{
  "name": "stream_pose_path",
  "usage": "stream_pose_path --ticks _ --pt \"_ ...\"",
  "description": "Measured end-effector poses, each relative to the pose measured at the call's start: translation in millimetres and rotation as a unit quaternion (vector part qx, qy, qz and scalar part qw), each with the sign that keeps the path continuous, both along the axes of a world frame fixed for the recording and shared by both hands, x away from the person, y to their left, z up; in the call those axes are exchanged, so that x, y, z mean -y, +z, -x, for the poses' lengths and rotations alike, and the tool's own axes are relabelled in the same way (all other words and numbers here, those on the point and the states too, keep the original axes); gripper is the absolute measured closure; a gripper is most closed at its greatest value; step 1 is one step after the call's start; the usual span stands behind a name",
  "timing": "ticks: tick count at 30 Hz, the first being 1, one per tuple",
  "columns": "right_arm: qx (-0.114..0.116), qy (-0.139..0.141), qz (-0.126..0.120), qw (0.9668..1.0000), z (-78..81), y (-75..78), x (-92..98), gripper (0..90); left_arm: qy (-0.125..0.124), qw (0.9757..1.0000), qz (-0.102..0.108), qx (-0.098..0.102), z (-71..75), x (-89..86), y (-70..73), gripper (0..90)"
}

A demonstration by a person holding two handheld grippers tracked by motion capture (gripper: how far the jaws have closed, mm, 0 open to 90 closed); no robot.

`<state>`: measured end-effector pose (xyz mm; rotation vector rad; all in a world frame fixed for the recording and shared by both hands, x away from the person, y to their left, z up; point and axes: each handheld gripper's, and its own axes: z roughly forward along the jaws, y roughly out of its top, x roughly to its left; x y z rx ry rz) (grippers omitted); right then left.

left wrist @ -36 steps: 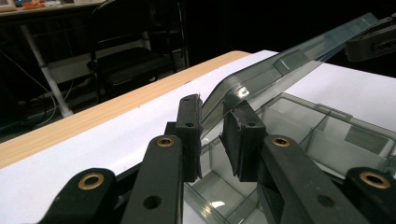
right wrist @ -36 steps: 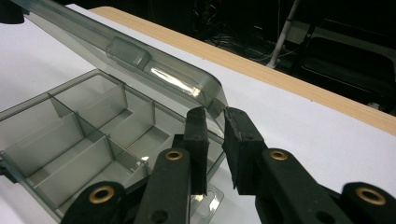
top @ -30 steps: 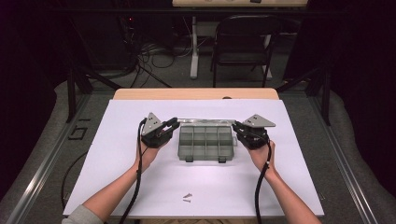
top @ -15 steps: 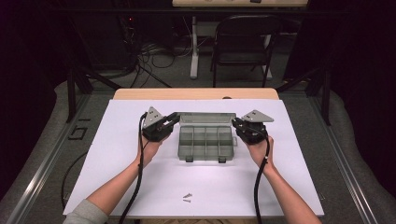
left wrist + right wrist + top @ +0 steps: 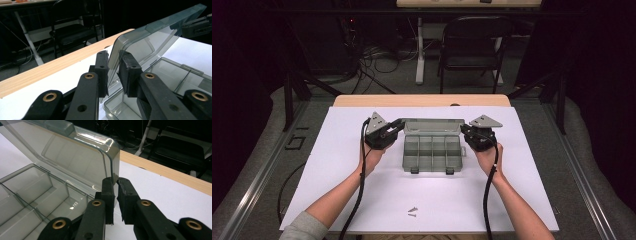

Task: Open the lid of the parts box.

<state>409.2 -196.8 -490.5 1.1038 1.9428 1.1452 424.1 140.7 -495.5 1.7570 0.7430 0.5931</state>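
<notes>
Two grippers are clamped on the raised lid (image 5: pixel 433 125) of a clear box (image 5: pixel 432 153) mid-table: left gripper (image 5: pixel 113 72) and right gripper (image 5: pixel 115 192) each pinching an end; lid edges are partly hidden behind pads, and far compartments are cut off

Clear grey compartment box (image 5: pixel 432 152) mid-table, hinged lid (image 5: pixel 433 125) raised, apparently near upright.

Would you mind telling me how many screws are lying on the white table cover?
2: both screws lie side by side near the front edge, well clear of the organiser box.
</notes>
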Motion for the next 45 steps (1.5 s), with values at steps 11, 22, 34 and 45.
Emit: stream_pose_path --ticks 11,22,34,45 --pt "-0.005 -0.01 -0.001 0.9999 -6.7 4.3 -2.2 84.1 0.004 0.9997 -0.019 -0.015 -7.2 -1.2 -5.6 75.7" --pt "-0.009 -0.015 -0.004 0.9999 -11.9 4.1 -3.1 84.1 0.007 0.9994 -0.026 -0.023 -14.7 3.1 -11.8 81.4" --pt "-0.014 -0.018 -0.004 0.9997 -21.2 1.0 -4.6 83.0 0.013 0.9993 -0.023 -0.027 -22.8 4.4 -10.6 82.0" --pt "-0.024 -0.025 -0.008 0.9994 -31.4 -5.3 -5.1 83.0 0.022 0.9989 -0.026 -0.033 -29.7 7.0 -13.7 82.0"
